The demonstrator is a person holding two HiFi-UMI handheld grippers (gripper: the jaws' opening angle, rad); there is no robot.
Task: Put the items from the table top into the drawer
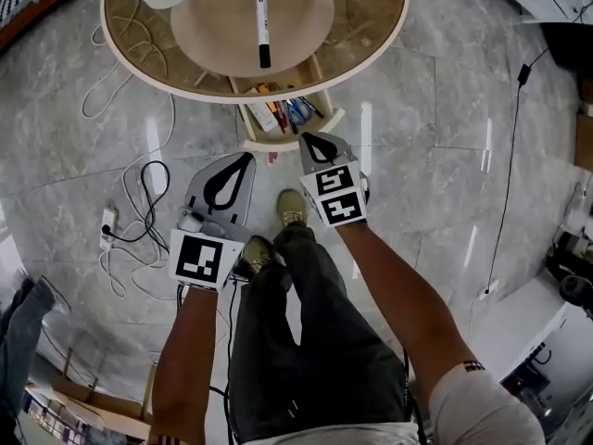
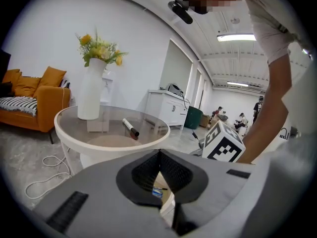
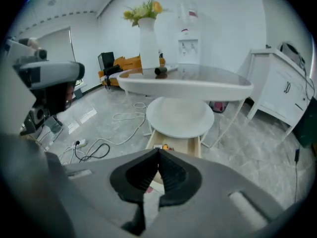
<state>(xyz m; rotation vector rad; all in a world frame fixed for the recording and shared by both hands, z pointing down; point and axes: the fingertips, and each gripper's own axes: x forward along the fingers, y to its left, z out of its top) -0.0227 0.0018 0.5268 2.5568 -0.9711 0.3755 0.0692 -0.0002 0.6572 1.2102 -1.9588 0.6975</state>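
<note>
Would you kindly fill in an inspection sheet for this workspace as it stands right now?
Surface: round glass-topped table, drawer beneath.
Job's things: black-and-white marker lies on the glass; open wooden drawer holds several small items.
Clutter: white vase of yellow flowers on the table.
Grippers: left gripper and right gripper both shut, empty, near the drawer.
Cables: white and black cables and a power strip on the floor.
Surroundings: grey tiled floor, orange sofa, white cabinet.
</note>
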